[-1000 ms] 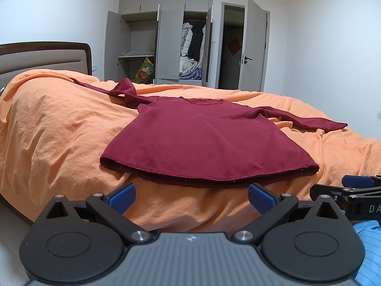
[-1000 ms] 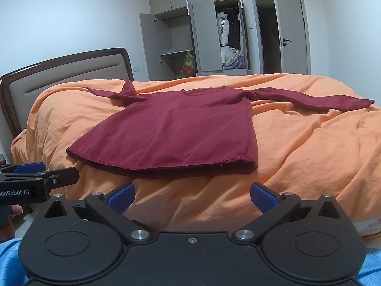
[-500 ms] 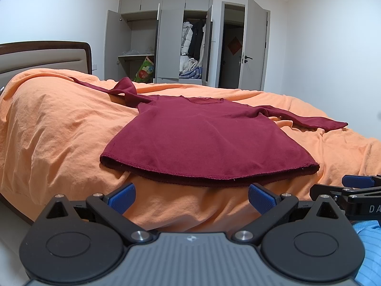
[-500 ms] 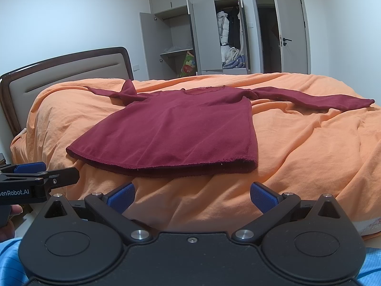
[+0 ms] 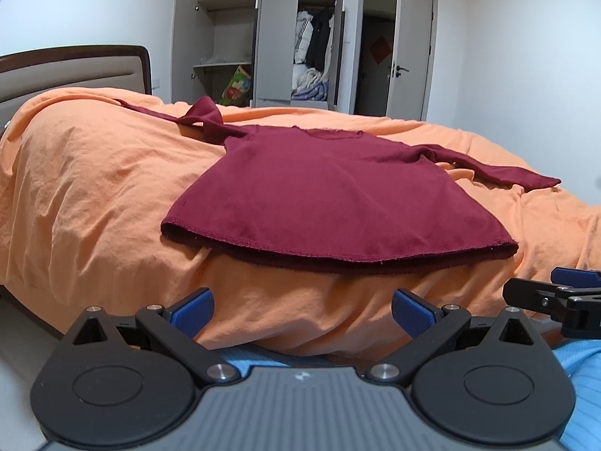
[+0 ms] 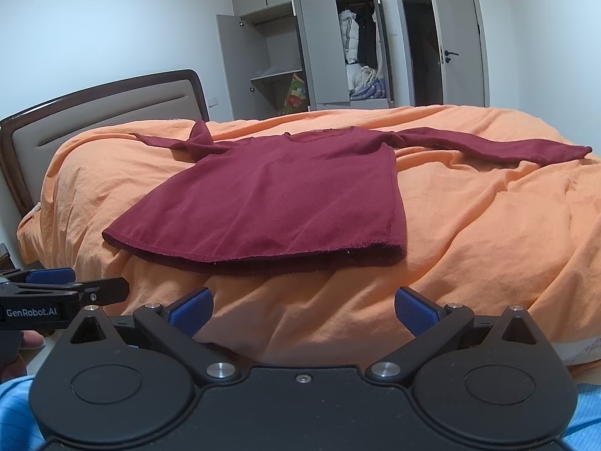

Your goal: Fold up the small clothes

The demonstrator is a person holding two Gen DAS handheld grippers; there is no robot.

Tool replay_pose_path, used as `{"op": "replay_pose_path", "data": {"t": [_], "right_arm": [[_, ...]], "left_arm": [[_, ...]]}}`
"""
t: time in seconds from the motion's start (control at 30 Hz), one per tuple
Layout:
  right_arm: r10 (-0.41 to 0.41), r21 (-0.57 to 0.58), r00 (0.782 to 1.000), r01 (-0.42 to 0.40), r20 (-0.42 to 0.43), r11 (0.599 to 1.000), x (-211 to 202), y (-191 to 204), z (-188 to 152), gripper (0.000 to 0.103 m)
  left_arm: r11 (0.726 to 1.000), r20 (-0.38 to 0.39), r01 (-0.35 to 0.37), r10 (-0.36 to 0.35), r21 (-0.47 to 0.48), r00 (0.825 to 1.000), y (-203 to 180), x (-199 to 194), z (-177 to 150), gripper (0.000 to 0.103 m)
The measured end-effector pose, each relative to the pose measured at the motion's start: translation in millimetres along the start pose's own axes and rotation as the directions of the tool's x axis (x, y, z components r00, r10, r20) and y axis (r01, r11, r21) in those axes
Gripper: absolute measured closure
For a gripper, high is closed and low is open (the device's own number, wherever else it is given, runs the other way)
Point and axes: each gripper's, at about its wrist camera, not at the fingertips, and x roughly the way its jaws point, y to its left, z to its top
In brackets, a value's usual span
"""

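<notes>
With left gripper (image 5: 300, 310) and right gripper (image 6: 302, 308) both spread wide and empty at lower frame, best to reach for the hem corners of the maroon shirt (image 5: 330, 203) lying flat mid-frame on the orange bedspread (image 5: 94, 188).

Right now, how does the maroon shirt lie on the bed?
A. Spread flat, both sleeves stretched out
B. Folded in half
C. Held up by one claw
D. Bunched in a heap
A: the maroon shirt lies flat on the orange bed, sleeves out to either side, untouched.
</notes>
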Motion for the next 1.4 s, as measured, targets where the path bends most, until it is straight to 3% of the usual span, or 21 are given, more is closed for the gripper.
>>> {"op": "replay_pose_path", "data": {"t": [0.23, 0.53, 0.73, 0.97, 1.4], "right_arm": [[-0.025, 0.000, 1.000, 0.025, -0.003, 1.000, 11, -11, 18, 0.000], [-0.171, 0.028, 0.985, 0.170, 0.011, 0.985, 22, -45, 51, 0.000], [-0.220, 0.044, 0.975, 0.220, 0.010, 0.975, 38, -70, 67, 0.000], [-0.286, 0.020, 0.958, 0.286, -0.007, 0.958, 73, -95, 84, 0.000], [-0.364, 0.092, 0.929, 0.368, -0.063, 0.925, 127, -172, 121, 0.000]], "left_arm": [[0.999, 0.015, -0.012, 0.011, 0.037, 1.000, -10, 12, 35, 0.000], [0.998, 0.013, 0.011, -0.011, 0.056, 1.000, -34, 53, 89, 0.000], [0.998, 0.014, -0.005, 0.004, 0.069, 1.000, -45, 81, 113, 0.000], [0.998, -0.017, -0.026, 0.027, 0.064, 0.999, -55, 125, 147, 0.000], [0.996, -0.101, -0.039, 0.047, 0.085, 0.994, -104, 226, 208, 0.000]]}}
